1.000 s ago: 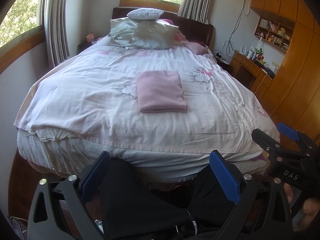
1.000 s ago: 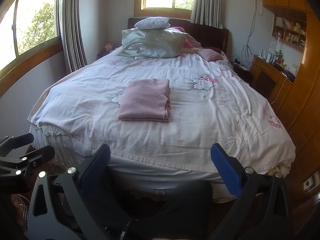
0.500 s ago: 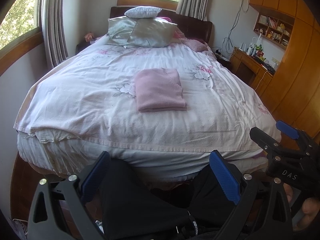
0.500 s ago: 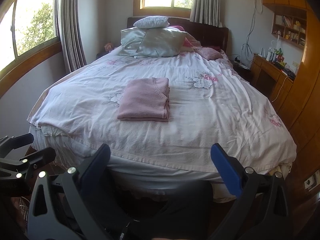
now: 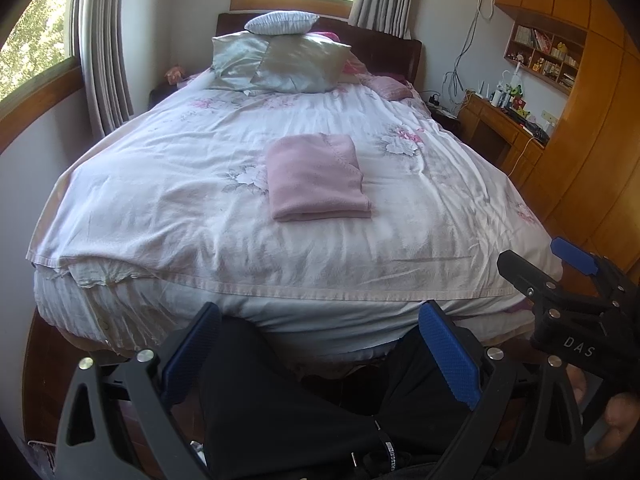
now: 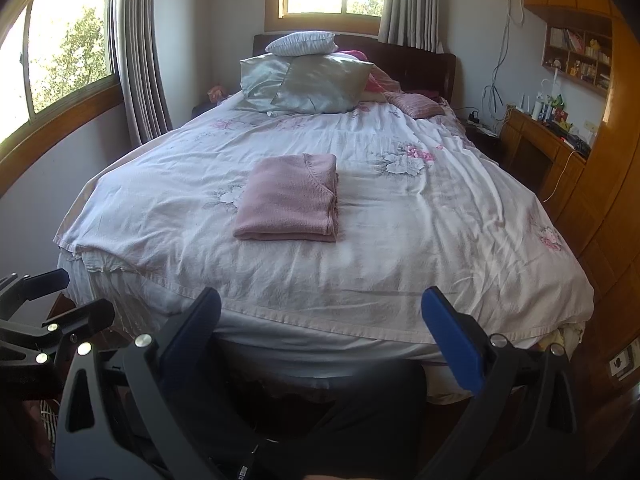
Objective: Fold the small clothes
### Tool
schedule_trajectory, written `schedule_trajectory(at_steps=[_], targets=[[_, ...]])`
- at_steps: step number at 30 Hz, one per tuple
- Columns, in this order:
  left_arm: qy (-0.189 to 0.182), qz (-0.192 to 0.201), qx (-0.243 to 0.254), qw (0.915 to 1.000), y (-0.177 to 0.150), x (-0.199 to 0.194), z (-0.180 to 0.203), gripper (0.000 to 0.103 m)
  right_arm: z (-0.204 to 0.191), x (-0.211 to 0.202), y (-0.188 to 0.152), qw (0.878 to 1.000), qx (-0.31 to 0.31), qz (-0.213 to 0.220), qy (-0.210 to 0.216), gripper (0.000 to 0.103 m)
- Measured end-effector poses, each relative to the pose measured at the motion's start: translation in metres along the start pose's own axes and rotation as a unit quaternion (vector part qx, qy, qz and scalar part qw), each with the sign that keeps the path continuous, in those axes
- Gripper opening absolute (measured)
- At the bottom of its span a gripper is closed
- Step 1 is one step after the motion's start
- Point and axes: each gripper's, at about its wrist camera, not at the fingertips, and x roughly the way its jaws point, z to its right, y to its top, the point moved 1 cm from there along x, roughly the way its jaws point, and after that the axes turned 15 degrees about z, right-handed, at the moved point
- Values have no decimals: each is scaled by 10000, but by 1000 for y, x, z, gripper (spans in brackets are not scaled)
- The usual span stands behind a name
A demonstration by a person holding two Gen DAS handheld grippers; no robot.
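Folded pink garment lying mid-bed, both grippers empty.
Left wrist view: the left gripper [image 5: 320, 352] is held spread wide below the bed [image 5: 160, 208]; the pink garment [image 5: 316, 178] is seen folded flat. Right wrist view: the right gripper [image 6: 322, 338] is likewise held wide apart, well short of the garment.

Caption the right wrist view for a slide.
Open right hand-held gripper faces folded pink sweater on floral bedspread.

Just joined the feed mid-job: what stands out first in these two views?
A pink sweater, folded into a neat rectangle, lies near the middle of the floral bedspread. Silvery pillows are stacked at the headboard. Both the left gripper and the right gripper hang open and empty in front of the bed's foot.
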Motion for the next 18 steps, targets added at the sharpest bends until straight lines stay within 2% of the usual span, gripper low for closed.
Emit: schedule_trajectory(at_steps=[18], targets=[[-7,-14,34,10000,0,0,2,99,0,0,-1,10000,35,-29,1,100]])
